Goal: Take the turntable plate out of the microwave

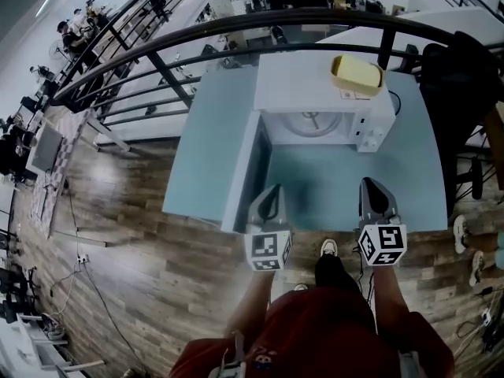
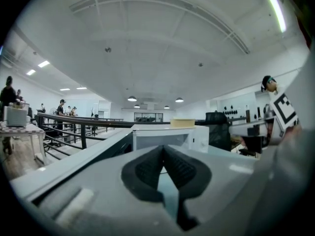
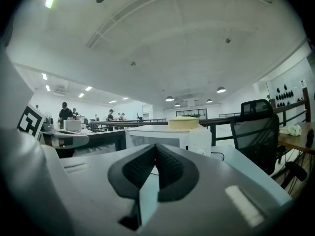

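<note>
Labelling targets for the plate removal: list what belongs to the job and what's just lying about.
Job: microwave, its open door, turntable plate inside, left gripper and right gripper, both shut, empty.
Lying about: yellow container atop the microwave, office chair, railing.

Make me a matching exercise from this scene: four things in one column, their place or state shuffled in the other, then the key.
1 turntable plate
2 microwave door
3 yellow tub
4 left gripper

A swung open
B shut and empty
C on top of the microwave
D inside the cavity

Pairs: 1-D, 2-A, 3-C, 4-B
</note>
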### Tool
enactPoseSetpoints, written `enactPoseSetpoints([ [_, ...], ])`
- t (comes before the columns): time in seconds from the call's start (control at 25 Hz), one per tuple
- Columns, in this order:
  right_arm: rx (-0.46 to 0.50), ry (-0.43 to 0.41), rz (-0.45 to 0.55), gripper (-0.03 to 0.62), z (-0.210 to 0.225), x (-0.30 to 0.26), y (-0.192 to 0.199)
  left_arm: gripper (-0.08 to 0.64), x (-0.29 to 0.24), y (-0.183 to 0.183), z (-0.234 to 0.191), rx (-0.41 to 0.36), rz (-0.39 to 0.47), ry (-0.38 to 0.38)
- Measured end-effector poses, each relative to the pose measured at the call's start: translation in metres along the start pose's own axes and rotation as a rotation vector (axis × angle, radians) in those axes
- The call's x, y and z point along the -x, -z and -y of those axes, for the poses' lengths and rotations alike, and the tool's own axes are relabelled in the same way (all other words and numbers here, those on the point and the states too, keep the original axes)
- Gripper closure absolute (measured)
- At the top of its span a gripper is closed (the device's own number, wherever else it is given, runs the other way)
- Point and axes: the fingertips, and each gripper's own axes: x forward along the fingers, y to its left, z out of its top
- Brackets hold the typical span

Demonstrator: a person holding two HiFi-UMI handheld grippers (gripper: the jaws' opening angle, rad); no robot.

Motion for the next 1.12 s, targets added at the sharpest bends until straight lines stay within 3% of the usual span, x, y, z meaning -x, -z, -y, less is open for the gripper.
enactPoseSetpoints([
  [0.76, -0.043, -0.086, 0.036, 0.592, 0.113, -0.117, -0.031, 0.56, -0.146, -0.033, 0.014, -0.037, -0.001, -0.09],
  [1.12, -0.04, -0.118, 0.053, 0.592, 0.141, -0.136, -0.043, 0.56, -0.173, -0.041, 0.027, -0.042, 0.001, -0.119],
])
